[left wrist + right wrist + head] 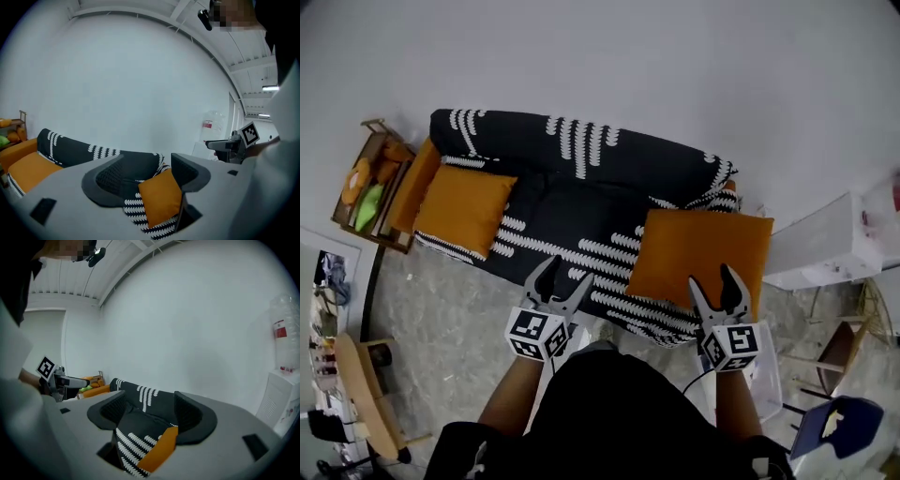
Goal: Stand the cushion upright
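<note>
My left gripper (565, 277) hangs nearest, fingers apart on nothing, and my right gripper (712, 281) beside it is likewise spread and empty. Both point at the black patterned sofa (581, 192). A left cushion (464, 208), orange, rests at its left end. The right cushion (698, 246), also orange, lies face up on the seat's right end, just beyond my right gripper.

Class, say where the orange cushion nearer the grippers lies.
In the head view, the cushion lies on the sofa's right end, ahead of the right gripper; another orange cushion sits at the left end.
</note>
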Available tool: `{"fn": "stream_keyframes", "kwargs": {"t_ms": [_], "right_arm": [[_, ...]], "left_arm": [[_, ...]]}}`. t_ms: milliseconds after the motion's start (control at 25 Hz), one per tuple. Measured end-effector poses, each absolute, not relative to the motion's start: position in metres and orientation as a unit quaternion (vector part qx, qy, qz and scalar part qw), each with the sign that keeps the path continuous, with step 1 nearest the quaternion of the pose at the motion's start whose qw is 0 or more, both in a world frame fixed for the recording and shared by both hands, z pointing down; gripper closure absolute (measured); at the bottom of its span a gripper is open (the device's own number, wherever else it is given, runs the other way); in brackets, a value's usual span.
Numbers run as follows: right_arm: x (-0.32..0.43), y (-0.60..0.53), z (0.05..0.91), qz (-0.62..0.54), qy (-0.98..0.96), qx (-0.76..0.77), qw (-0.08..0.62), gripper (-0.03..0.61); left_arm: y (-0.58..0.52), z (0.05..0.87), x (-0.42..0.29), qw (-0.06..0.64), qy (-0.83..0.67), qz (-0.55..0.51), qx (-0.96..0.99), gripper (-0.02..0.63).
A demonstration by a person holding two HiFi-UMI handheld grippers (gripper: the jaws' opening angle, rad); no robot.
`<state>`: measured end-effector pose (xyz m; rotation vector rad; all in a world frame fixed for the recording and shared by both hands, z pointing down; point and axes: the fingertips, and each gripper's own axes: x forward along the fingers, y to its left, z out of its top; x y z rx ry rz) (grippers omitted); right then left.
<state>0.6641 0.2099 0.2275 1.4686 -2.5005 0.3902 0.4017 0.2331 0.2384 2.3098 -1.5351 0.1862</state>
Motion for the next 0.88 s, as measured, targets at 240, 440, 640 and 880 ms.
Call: {"fn": "stream_keyframes", "kwargs": {"t_ms": [240,440,640,880], "right_arm": [[0.663,0.186,0.254,0.143,-0.819,0.534,0.153,0.247],[0.682,0.172,0.278,0.153,-0.790,0.561,0.195,0.247],[0.725,0.157,0.302,0.173,-0.750,0.594,0.234,0.247],[0.794,0.127,0.348,0.183,-0.680,0.630,0.327,0.236]], "left_arm": [[0.191,0.264,0.395,0.194,-0.507,0.096,0.834,0.288],[0.171,0.282,0.405,0.201,-0.493,0.115,0.839,0.288],[0.157,0.300,0.432,0.215,-0.475,0.140,0.842,0.288],[0.130,0.330,0.467,0.237,-0.455,0.179,0.840,0.288]]}}
